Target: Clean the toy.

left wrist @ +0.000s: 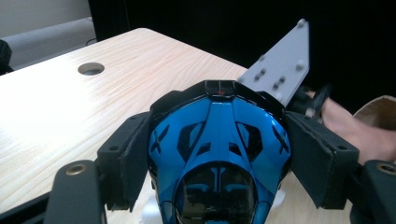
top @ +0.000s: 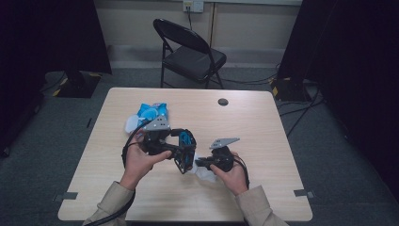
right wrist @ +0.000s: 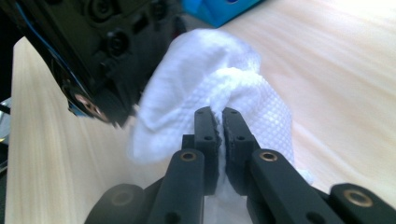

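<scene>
Two tools (top: 186, 160) (top: 198, 163), mid-table, edges distant

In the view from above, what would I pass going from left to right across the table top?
Blue and white wipe packet → left gripper clamping a shiny blue and black helmet-shaped toy → crumpled white paper wipe → right gripper with its grey plate.

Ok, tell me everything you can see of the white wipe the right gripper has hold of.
The white wipe is a soft, crumpled cloth or paper sheet with a fine dimpled weave. The right gripper has its jaws shut on a pinched fold, so the sheet bunches up above them. In the high view it lies on the wooden table, next to the blue and black object clamped in the left gripper.
</scene>
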Tool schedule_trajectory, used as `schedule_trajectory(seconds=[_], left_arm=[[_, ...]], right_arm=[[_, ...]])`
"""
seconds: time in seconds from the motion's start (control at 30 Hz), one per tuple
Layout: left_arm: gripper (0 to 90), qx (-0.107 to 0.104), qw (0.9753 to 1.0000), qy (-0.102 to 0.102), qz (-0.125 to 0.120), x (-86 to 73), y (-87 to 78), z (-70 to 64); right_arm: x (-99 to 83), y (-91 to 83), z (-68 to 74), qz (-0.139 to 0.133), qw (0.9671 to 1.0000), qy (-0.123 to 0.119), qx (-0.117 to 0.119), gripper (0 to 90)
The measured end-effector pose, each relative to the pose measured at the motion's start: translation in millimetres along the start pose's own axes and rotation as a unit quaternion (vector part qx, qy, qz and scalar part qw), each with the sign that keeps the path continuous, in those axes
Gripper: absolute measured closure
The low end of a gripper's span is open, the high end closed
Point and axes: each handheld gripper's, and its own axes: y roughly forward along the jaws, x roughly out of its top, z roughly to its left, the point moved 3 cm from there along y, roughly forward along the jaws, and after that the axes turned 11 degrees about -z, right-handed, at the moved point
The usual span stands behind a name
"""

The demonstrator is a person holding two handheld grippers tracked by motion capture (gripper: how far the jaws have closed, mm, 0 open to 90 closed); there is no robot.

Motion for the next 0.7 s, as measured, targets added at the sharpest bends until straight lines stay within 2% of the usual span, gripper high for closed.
schedule_trajectory(seconds=[0.07,0.1,0.37,0.4,0.43,0.53,0.6,0.7], left_arm=[[26.3,0.002,1.0000,-0.001,0.002,-0.6,-0.5,0.5],[26.3,0.004,1.0000,0.000,0.004,-1.6,-0.9,1.7],[26.3,0.022,0.9994,-0.005,0.025,-16.0,-1.6,13.2],[26.3,0.022,0.9994,-0.005,0.025,-16.0,-1.6,13.2],[26.3,0.028,0.9991,-0.004,0.032,-20.1,-1.6,15.8],[26.3,0.034,0.9985,0.000,0.042,-24.4,-1.7,18.9],[26.3,0.039,0.9980,-0.007,0.049,-30.6,-1.1,22.4],[26.3,0.042,0.9975,-0.007,0.056,-36.1,-0.3,25.2]], right_arm=[[0.7,-4.3,-3.0,-0.003,1.0000,0.001,-0.005,86.6],[2.6,-14.3,-9.9,-0.012,0.9998,0.004,-0.016,86.6],[7.5,-45.8,-27.7,-0.036,0.9981,0.008,-0.051,86.6],[7.5,-45.8,-27.7,-0.036,0.9981,0.008,-0.051,86.6],[6.8,-53.8,-33.2,-0.041,0.9974,0.012,-0.058,86.5],[5.7,-59.9,-37.0,-0.045,0.9968,0.015,-0.064,86.5],[4.7,-66.1,-40.2,-0.050,0.9962,0.018,-0.070,86.5],[3.2,-70.9,-42.2,-0.051,0.9958,0.019,-0.074,86.5]])
